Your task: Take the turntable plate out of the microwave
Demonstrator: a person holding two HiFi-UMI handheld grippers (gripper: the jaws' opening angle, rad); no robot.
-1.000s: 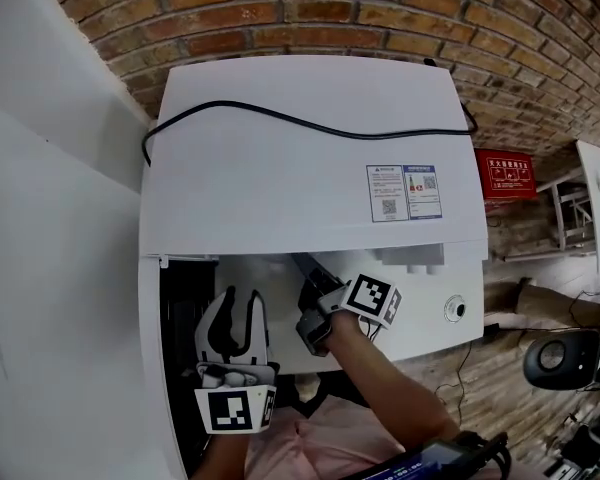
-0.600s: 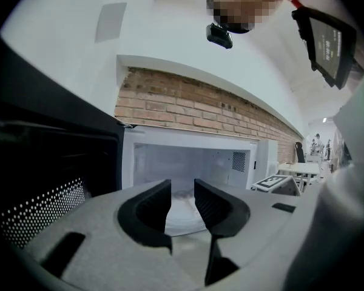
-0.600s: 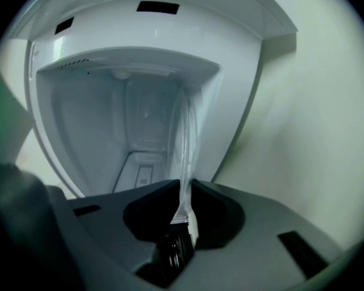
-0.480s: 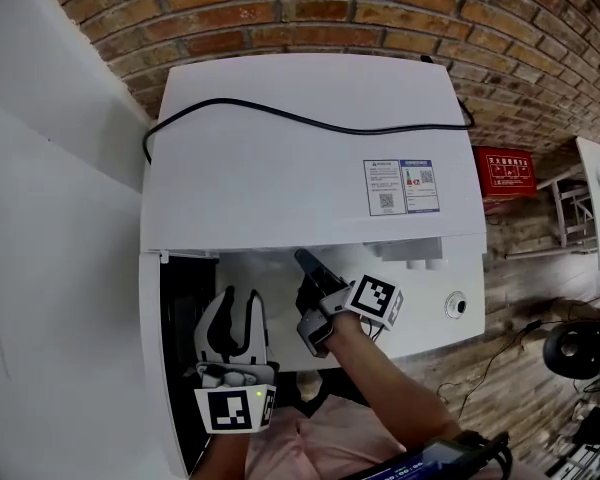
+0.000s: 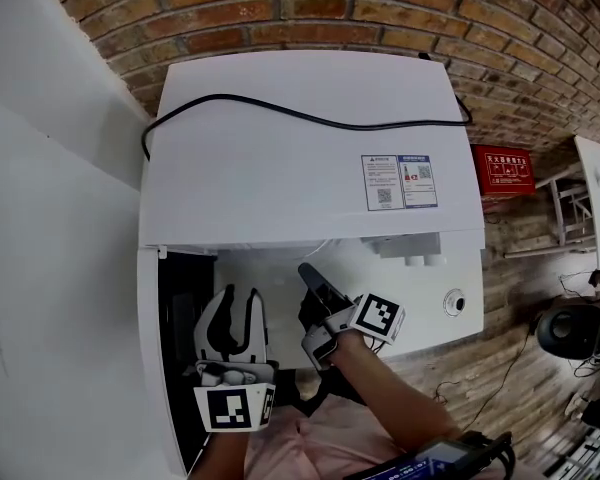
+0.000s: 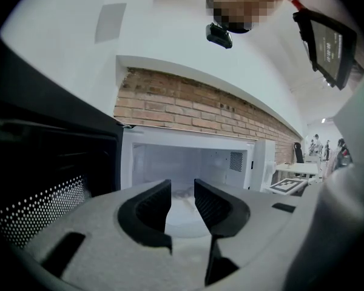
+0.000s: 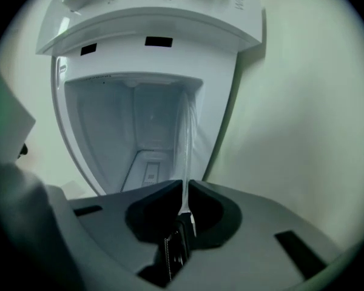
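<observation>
The white microwave stands with its door open, and its cavity faces me. My right gripper reaches into the opening. Its jaws have just been closing and are now shut on the rim of the clear glass turntable plate, seen edge-on between the pads of that gripper. My left gripper hovers in front of the opening beside the door, open with nothing held. Through the gap of the left gripper the plate shows low in the cavity.
The dark open door hangs at the left of the cavity, close to my left gripper. A black power cord lies across the microwave's top. A brick wall is behind, a white wall at the left, and a red sign at the right.
My right gripper has drawn slightly back toward me from the microwave's opening. The left gripper has stayed where it was.
</observation>
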